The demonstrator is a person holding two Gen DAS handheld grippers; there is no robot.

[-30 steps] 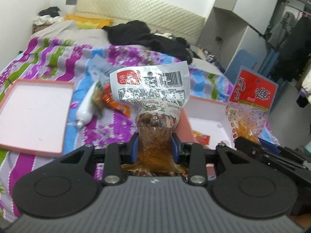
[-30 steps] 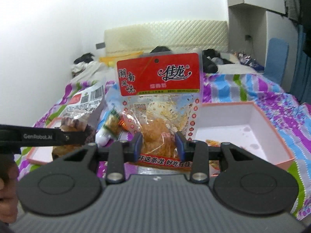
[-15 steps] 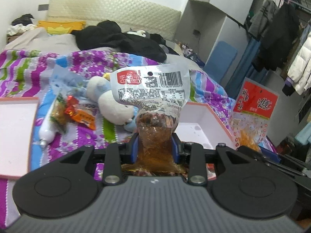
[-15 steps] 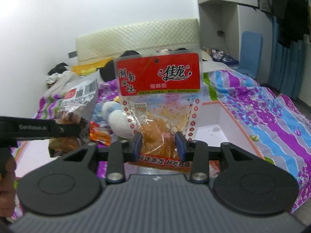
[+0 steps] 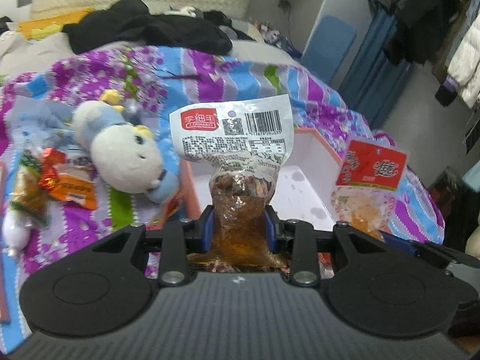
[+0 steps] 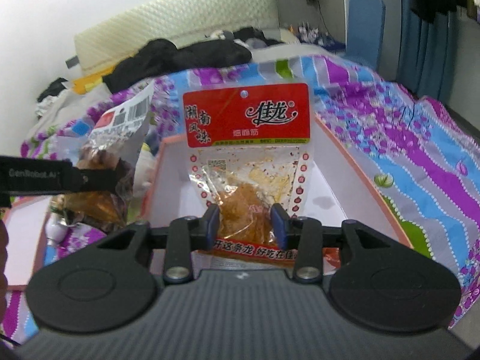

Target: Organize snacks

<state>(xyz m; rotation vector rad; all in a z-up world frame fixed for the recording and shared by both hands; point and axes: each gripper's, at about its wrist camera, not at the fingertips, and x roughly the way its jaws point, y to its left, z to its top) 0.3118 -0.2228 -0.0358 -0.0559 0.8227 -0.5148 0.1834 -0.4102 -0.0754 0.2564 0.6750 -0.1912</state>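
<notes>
My left gripper is shut on a silver shrimp snack pack with a barcode, held upright above the near-left corner of a pink-rimmed white box. My right gripper is shut on a red-topped clear snack pack, held upright over the same box. The red pack also shows in the left wrist view, and the silver pack in the right wrist view. More snack packets lie on the bedspread at the left.
A plush toy lies on the striped bedspread left of the box. A second flat pink-rimmed tray lies at the left. Black clothes are piled near the headboard. A blue chair stands beyond the bed.
Both grippers have moved right and forward with their packs; the box is now closer and directly under them, and the left tray has slid out of the left wrist view.
</notes>
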